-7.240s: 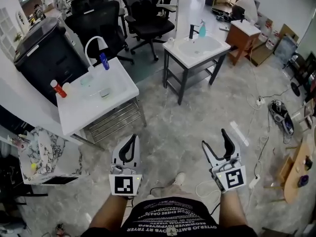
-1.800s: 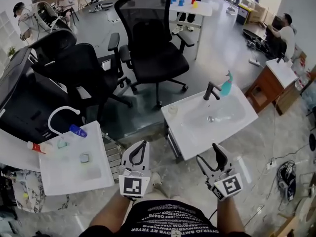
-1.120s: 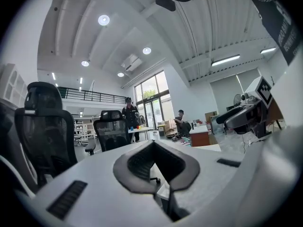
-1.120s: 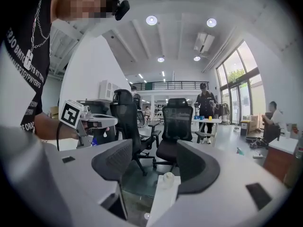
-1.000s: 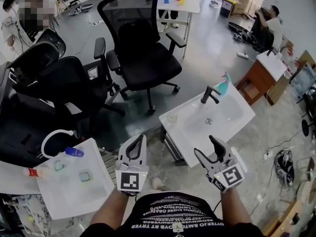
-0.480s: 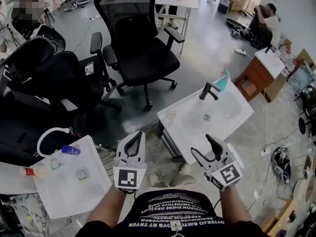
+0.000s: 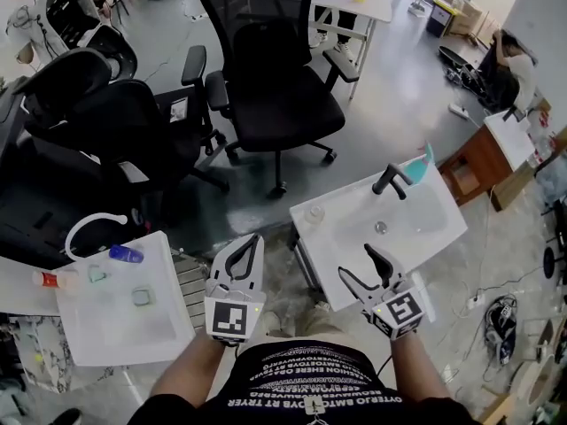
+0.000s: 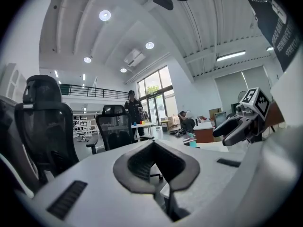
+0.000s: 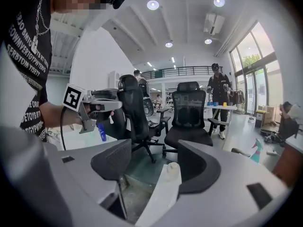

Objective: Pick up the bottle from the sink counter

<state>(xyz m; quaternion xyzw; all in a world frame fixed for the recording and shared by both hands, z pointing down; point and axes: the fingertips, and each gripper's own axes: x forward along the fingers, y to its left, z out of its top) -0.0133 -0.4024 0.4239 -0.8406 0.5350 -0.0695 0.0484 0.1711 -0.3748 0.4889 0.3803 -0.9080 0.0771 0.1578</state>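
**Head view.** My left claw (image 7: 252, 242) and right claw (image 7: 356, 262) were held out ahead of me, at the near edge of the white sink surface (image 7: 440, 227). The teal spray bottle (image 7: 423, 164) stood upright at the far edge, just beside the black tap (image 7: 391, 181) and well apart from both claws. A small pale pot (image 7: 314, 212) sat on the near left corner; I could not tell what it was. I judged the step in hand to be the approach, with nothing grasped and the reach not yet begun.

**Left gripper view.** The left claw was clenched on nothing, its pads meeting at the tips. An office chair (image 8: 116, 129) stood beyond it. The spray bottle showed only as a teal speck to the right.

**Right gripper view.** The right claw was released, its jaws having just opened a little wider, and no object lay between the pads. The small pale pot lay in line with the gap but beyond the tips. The spray bottle stood far off to the right.

**Next move, as I judged it.** The right claw needed to swing right and across the basin, clear of the tap. Its jaws would then go either side of the spray bottle's body before closing.
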